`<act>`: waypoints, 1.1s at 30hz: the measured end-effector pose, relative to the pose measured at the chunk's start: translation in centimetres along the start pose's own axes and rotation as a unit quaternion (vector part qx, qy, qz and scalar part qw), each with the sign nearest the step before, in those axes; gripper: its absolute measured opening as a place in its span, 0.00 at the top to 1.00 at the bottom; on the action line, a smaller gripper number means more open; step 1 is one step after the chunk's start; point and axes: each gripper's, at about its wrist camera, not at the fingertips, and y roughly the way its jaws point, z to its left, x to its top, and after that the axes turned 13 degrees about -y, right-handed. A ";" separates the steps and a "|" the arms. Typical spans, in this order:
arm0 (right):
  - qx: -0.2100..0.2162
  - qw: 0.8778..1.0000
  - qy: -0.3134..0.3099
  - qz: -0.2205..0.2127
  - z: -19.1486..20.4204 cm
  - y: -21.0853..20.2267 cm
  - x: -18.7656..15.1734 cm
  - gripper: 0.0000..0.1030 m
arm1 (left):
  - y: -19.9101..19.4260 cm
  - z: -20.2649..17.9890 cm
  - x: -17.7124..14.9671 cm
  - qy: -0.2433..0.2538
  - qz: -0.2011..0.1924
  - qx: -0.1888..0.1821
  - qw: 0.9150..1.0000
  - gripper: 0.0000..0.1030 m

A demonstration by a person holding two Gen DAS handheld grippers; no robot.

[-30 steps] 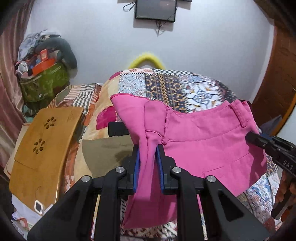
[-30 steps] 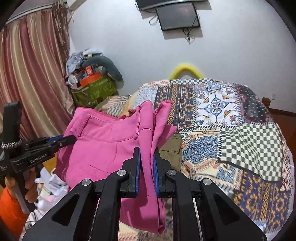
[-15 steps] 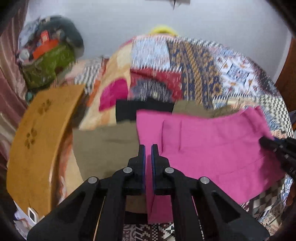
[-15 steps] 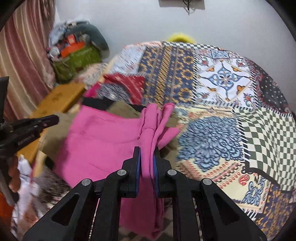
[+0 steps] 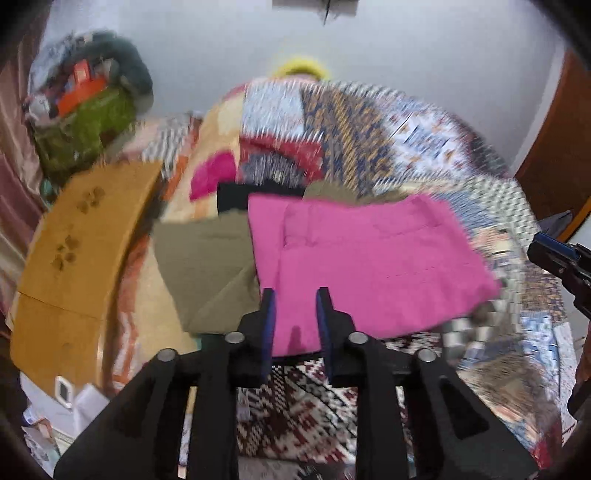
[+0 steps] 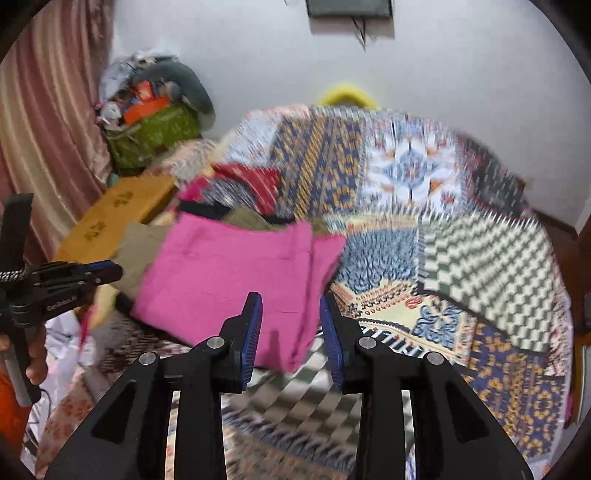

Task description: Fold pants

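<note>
Covered by a patchwork bedspread (image 6: 461, 236), a bed filling most of both views, blurred by motion. White wall behind, with a dark screen (image 6: 349, 7) mounted high and a yellow curved thing (image 6: 347, 94) showing past the far edge of the bed. At the left, a pinkish curtain (image 6: 48, 122) and a heap of bags and clothes (image 6: 155, 114) in the corner. Beside the bed's left edge, a wooden board (image 5: 70, 266) with flower-shaped cutouts.

Lying flat on the bed, folded into a rough rectangle: pink pants (image 5: 369, 266), resting partly over an olive garment (image 5: 207, 273), with a black piece of cloth (image 5: 232, 195) just behind that.

Left gripper (image 5: 293, 299) held over the near left corner of the pants, fingers (image 5: 267, 314) parted and just opened further, blue pads clear of the fabric, nothing pinched between them. Right gripper (image 6: 290, 304) over the near right corner, fingers (image 6: 255, 321) likewise spread and just widened, cloth seen in the gap below but not pressed by the pads. Released on both sides.

In the right wrist view, a hand (image 6: 35, 354) wrapped round the left gripper's handle.
</note>
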 end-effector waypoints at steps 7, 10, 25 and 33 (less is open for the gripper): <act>0.001 0.994 -0.022 -0.104 4.4 -12.0 0.7 0.72 | -13.5 -2.9 -1.8 0.038 -0.108 -0.009 0.993 0.69; 0.001 0.988 -0.025 -0.149 6.1 -17.0 0.3 0.72 | -19.2 -3.5 -3.5 0.044 -0.145 -0.026 0.988 0.69; -0.007 0.952 -0.037 -0.303 13.3 -32.5 -4.9 0.67 | -38.4 -4.4 -13.5 0.037 -0.303 -0.090 0.948 0.38; -0.050 0.948 -0.015 -0.314 14.0 -33.8 -6.5 0.14 | -40.4 -4.4 -15.7 0.034 -0.329 -0.094 0.939 0.05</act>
